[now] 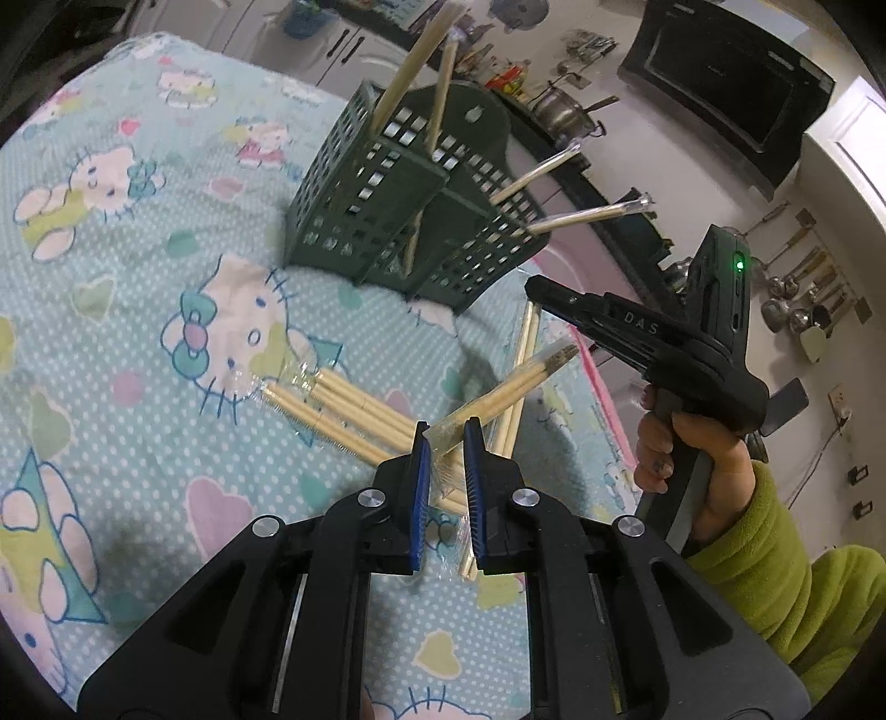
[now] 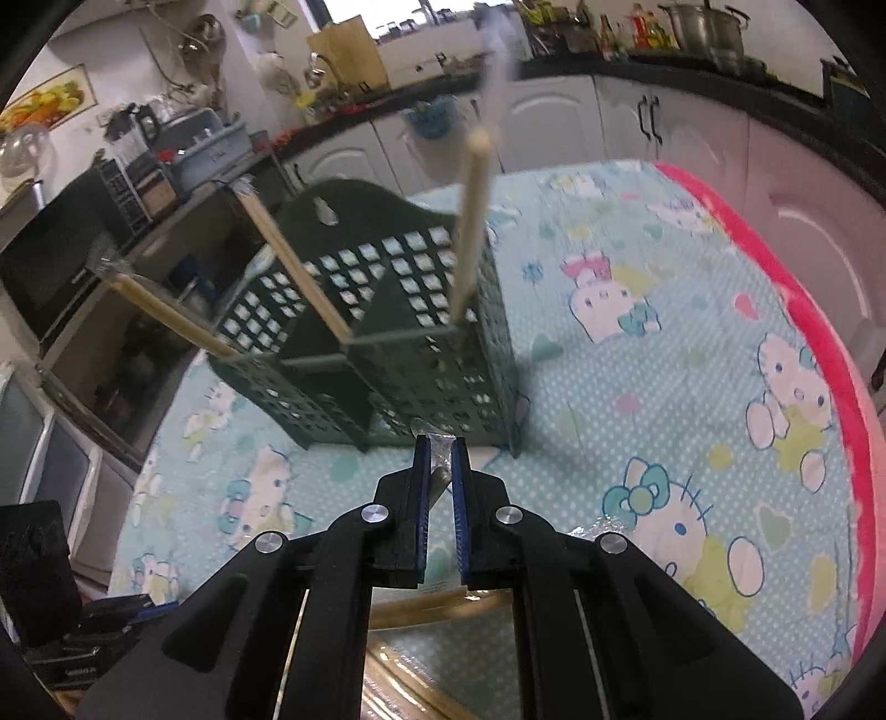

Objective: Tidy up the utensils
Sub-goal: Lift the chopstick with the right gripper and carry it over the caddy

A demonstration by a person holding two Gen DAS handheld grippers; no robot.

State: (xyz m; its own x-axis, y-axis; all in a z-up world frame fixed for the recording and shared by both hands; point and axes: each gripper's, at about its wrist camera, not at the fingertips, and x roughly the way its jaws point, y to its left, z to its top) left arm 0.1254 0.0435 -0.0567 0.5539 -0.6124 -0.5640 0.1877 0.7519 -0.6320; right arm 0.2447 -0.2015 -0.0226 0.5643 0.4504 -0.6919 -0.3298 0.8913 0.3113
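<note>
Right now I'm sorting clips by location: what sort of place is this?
Most likely a home kitchen: steel pot on the dark counter, ladles hanging on the wall, white cabinets.

kitchen, white cabinets [image 2: 559, 127] with dark handles under black countertop [image 2: 637, 66], steel pots [image 2: 706, 27] on it, black microwave [image 2: 50, 271] left, ladles [image 1: 803, 288] hanging on wall, fruit picture [image 2: 47, 102].

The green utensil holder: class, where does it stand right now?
The green utensil holder stands upright on the Hello Kitty cloth at upper centre of the left wrist view, beyond the loose wrapped chopsticks, with several chopsticks already in it.
</note>
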